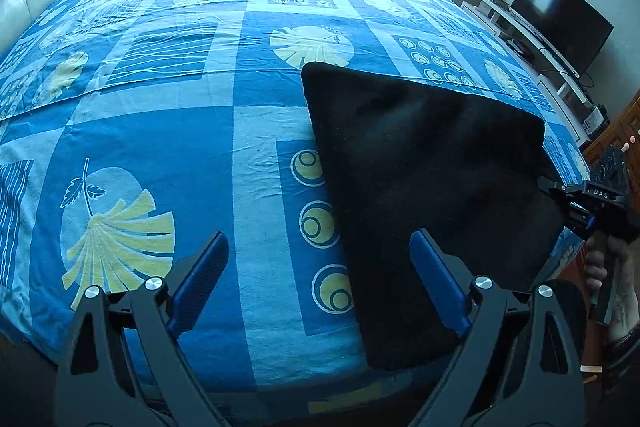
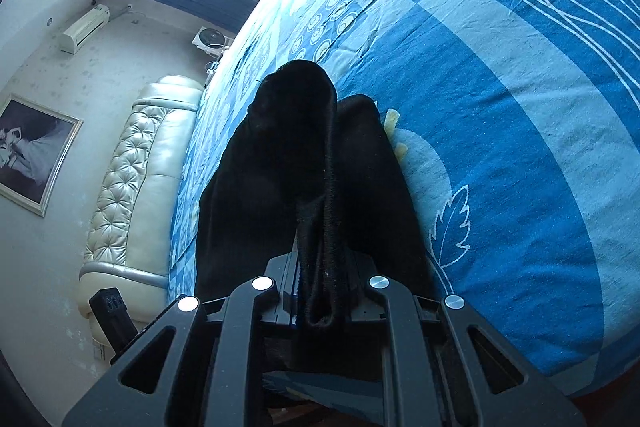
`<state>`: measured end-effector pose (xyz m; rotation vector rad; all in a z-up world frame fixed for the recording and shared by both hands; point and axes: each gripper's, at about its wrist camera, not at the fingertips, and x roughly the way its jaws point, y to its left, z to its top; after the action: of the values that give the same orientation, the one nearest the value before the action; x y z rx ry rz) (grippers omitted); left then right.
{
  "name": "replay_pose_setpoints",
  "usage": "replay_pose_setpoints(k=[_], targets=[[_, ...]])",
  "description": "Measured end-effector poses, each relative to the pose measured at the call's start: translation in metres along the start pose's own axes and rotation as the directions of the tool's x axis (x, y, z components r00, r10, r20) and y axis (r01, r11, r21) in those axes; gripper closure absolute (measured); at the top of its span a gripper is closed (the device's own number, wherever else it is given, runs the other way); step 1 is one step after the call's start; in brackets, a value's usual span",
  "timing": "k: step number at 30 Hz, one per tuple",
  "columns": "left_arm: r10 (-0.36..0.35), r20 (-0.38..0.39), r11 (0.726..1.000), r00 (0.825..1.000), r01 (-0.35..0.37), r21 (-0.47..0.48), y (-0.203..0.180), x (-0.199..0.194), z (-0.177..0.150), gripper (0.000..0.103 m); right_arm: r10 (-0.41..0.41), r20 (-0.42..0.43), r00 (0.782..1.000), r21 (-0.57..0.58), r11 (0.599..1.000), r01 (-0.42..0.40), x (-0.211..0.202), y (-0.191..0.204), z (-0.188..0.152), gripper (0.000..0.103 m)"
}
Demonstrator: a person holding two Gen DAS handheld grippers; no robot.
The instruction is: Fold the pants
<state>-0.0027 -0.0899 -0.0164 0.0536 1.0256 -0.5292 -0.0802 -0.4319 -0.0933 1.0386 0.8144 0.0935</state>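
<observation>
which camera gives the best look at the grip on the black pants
The right wrist view: the right tongs sit shut on a bunched edge of the black pants. The left wrist view shows the pants' outline, the grip small at its edge.

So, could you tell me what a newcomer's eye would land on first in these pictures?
The black pants stand out, lying on the near right part of the bright blue patterned bedspread. The right gripper is shut on a bunched edge of them, while the left gripper hangs open above the bed. A tufted cream headboard lines the far end.
</observation>
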Motion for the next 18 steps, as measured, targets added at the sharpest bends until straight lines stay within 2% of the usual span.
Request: replay_pose_setpoints(k=[7,9,10,11,12,13,15,18], targets=[[-0.007,-0.013,1.0,1.0,0.007,-0.004,0.0,0.003,0.0,0.011,0.009,0.002,1.0,0.016,1.0,-0.009,-0.006,-0.004,0.004,0.087],[-0.032,-0.025,0.999,0.999,0.032,-0.013,0.001,0.005,0.0,0.011,0.012,0.01,1.0,0.037,0.999,-0.012,-0.014,-0.007,0.007,0.08],[-0.053,-0.032,0.998,0.998,0.053,-0.022,0.003,0.005,0.0,0.011,0.006,0.022,1.0,0.045,0.999,-0.007,-0.021,-0.007,0.008,0.073],[-0.084,-0.041,0.996,0.996,0.083,-0.035,0.006,0.006,0.0,0.011,-0.003,0.042,0.999,0.049,0.999,0.001,-0.029,-0.007,0.01,0.06],[-0.13,-0.053,0.99,0.99,0.127,-0.057,0.009,0.008,0.0,0.011,-0.025,0.07,0.997,0.049,0.999,0.021,-0.039,-0.006,0.011,0.048],[-0.188,-0.069,0.98,0.98,0.182,-0.086,0.013,0.01,0.0,0.011,-0.043,0.099,0.994,0.043,0.998,0.039,-0.047,-0.005,0.012,0.031],[-0.299,-0.106,0.947,0.948,0.281,-0.158,0.02,0.019,-0.002,0.011,-0.023,0.106,0.994,0.026,0.999,0.021,-0.055,-0.003,0.013,0.029],[-0.396,-0.128,0.9,0.909,0.357,-0.248,0.025,0.032,-0.009,0.011,0.028,0.073,0.997,0.024,0.999,-0.03,-0.051,-0.004,0.011,0.029]])
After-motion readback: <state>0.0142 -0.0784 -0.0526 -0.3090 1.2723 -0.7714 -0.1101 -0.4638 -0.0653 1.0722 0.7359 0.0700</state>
